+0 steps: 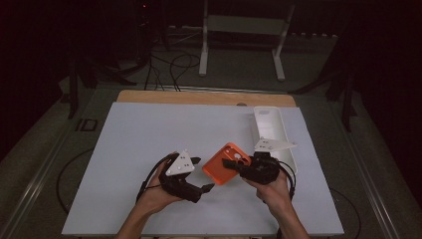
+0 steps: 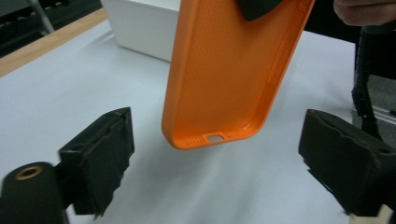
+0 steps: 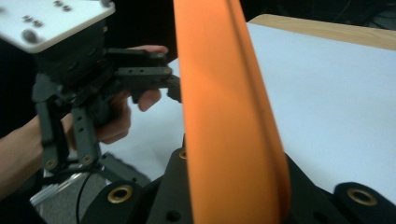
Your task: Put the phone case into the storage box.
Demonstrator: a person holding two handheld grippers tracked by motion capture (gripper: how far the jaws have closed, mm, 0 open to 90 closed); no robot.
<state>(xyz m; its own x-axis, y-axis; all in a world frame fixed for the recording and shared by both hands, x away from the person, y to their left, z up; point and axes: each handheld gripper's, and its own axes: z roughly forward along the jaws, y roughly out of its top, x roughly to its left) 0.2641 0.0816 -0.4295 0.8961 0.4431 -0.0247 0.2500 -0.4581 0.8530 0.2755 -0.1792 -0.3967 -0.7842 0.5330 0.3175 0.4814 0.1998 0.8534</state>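
Orange silicone sits clamped in the right tongs (image 1: 234, 164) — their black jaws are closed on the phone case (image 1: 226, 163), which in the right gripper view (image 3: 229, 116) stands edge-on between them. From the high view the case hangs tilted, its camera cut-out end towards the far side of the bench (image 1: 149, 139), its other end pointing down at the person's near edge.

Left of the case, the left tongs (image 1: 201, 174) stand apart with nothing between the pads; one jaw reaches towards the case's left edge, the other lies lower, nearer its bottom corner. In the left gripper view the two black jaws rise on either side of the case's lower end (image 2: 224, 93), each well clear of it, and the open inner face with its charging-port slot is turned to that camera. Whether the case's lowest corner touches the bench cannot be told.

Behind the left tongs is the left hand (image 1: 157, 194), wrapped around the gripper body under its grey three-cornered plate; the right hand (image 1: 273, 191) holds its gripper just right of the case.

Beyond the case, to its right and farther off, a white tray (image 1: 271, 124) lies lengthwise on the white bench — its near end is hidden behind the right gripper's plate. A strip of bare wood (image 1: 199, 97) runs along the bench's far edge, past the case.
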